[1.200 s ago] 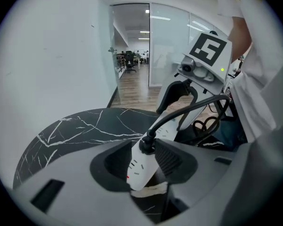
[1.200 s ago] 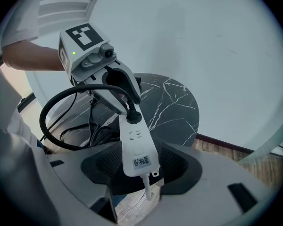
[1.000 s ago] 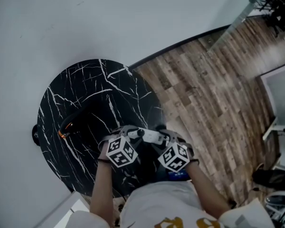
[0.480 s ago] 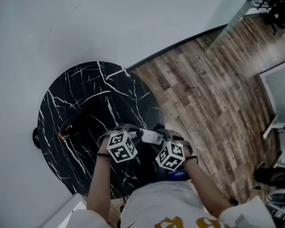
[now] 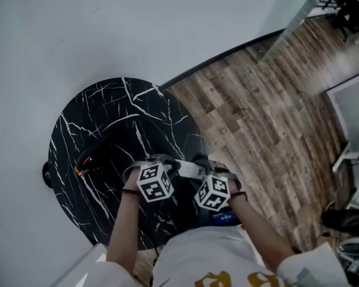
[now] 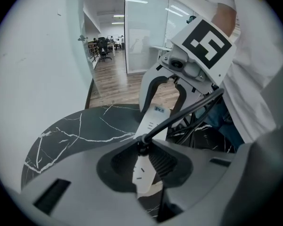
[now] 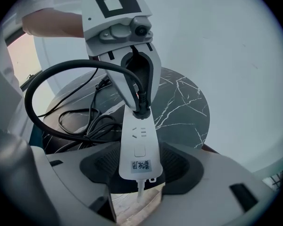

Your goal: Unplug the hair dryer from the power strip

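At the near edge of a round black marble table (image 5: 96, 118), in the head view, the left gripper (image 5: 157, 163) and the right gripper (image 5: 210, 171) sit at either end of a white power strip (image 5: 188, 170), close in front of the person. In the left gripper view, the black plug (image 6: 142, 142) stands pushed into the strip right between that gripper's tips, and its cord (image 6: 188, 109) runs up to the right. The jaws are closing round the plug, with a little of each ribbed pad face showing beside the strip (not pressing yet, as far as I can see). In the right gripper view, the jaws stand wide and clamp the sides of the strip's labelled end, and loose black cables (image 7: 80, 121) lie coiled on the table beyond
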Demonstrator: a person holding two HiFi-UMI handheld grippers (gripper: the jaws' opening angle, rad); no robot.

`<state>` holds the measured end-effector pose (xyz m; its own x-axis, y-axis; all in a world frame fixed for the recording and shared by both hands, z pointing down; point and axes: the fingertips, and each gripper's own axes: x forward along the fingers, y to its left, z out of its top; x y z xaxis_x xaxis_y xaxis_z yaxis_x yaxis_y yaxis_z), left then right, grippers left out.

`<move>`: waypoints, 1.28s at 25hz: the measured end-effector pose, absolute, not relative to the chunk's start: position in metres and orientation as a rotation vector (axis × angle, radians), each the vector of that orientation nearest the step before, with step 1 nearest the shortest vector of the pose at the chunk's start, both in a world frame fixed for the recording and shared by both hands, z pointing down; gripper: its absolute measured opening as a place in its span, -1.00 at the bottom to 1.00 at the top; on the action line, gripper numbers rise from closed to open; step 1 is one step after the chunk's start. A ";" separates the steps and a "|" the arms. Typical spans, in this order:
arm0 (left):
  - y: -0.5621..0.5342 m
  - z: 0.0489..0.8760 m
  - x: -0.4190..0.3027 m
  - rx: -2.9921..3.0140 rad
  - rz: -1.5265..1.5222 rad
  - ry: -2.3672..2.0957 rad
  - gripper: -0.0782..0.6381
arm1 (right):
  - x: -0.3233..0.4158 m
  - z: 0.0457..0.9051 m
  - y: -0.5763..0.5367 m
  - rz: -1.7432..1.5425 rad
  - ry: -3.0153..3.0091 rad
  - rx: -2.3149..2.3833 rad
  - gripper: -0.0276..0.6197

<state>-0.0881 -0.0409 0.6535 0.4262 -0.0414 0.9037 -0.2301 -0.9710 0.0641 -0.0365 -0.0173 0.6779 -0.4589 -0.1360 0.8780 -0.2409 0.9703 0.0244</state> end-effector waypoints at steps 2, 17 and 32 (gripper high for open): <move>-0.041 0.655 -0.088 2.474 1.575 -0.214 -0.60 | -0.037 0.680 -0.017 0.121 -2.057 0.253 -0.17; -0.043 0.656 -0.089 2.444 1.711 -0.074 -0.60 | -0.044 0.692 -0.019 0.159 -2.007 0.186 -0.13; -0.046 0.658 -0.088 2.441 1.748 -0.013 -0.60 | -0.050 0.694 -0.022 0.218 -1.963 0.174 -0.09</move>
<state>-0.0880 -0.0458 0.6584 0.3252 0.0736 0.9428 -0.0881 -0.9903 0.1077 -0.0502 -0.0222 0.6944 -0.3897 -0.0206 0.9207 -0.2225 0.9722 -0.0724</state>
